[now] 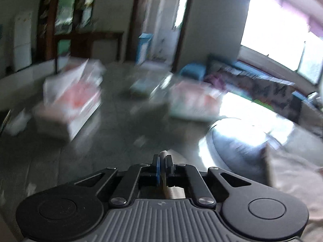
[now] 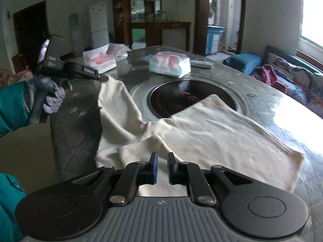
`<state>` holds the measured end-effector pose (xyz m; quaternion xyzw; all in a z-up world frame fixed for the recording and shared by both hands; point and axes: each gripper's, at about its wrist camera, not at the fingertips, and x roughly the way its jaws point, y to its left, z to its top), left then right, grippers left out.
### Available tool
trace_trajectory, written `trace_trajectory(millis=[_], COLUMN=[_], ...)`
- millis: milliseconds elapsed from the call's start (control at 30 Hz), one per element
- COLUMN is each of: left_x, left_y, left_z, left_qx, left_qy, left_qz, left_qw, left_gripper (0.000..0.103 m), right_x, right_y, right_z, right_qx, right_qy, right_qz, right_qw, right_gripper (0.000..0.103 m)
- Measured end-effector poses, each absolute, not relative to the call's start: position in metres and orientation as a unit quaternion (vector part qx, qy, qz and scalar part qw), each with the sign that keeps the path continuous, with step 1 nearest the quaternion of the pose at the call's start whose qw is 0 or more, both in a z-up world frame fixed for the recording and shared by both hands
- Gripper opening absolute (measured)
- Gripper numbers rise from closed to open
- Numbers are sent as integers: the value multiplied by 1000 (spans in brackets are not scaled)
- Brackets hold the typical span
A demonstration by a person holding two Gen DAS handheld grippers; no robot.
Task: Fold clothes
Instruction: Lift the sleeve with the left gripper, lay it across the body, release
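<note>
My left gripper [image 1: 162, 161] sits closed in the left wrist view, a sliver of pale cloth [image 1: 163, 153] pinched between its blue pads; beyond it the grey table [image 1: 113, 133] smears into motion blur, where the white packs [image 1: 68, 104] and a dark round inset [image 1: 232, 147] are barely readable and window glare washes out the right side. In the right wrist view, my right gripper [image 2: 162, 166] hovers low over the cream garment [image 2: 212, 127], jaws nearly together with a narrow gap, and whether they nip any fabric I cannot tell, since the tips block the cloth beneath them. The garment lies spread across the table's near edge, partly over the black inset, one long section [image 2: 113, 100] reaching up to my left gripper at the far left, held in a gloved hand [image 2: 46, 96]. The risk, as I judge it: the thin pinch slips as I draw the section across, or the fold bunches where the near flap [image 2: 141, 147] already doubles over. The garment's near edge is hidden below my gripper.
</note>
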<state>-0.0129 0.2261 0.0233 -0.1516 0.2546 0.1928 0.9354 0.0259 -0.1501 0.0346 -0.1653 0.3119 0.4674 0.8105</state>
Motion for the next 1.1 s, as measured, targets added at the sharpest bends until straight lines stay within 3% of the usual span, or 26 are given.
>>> trace_trajectory(millis=[233,467,767,1033,1100], left_x=[-9,-17,-17,-10,-13], left_y=[150,53,-36,-56,-47], left_z=[83,109,70,31,28], left_qx=[-127,-92,-55,-47,-47], left_qy=[184,153,221,283,289], left_qz=[57,-111,-265,-287,-283], left_qw=[973,978,937,914,913], left_gripper=[5,5,5,9,17], right_x=[24,25,24,23,23], right_y=[-189,-230,-265,-279,-280], right_z=[36,36,14,12,13], right_qx=[-144,-109,-84,-66,-65], right_qy=[312,312,345,352,352], right_qz=[427,390,349,324,322], right_qw=[836,859,868,875,877], right_gripper=[9,9,10,10,10])
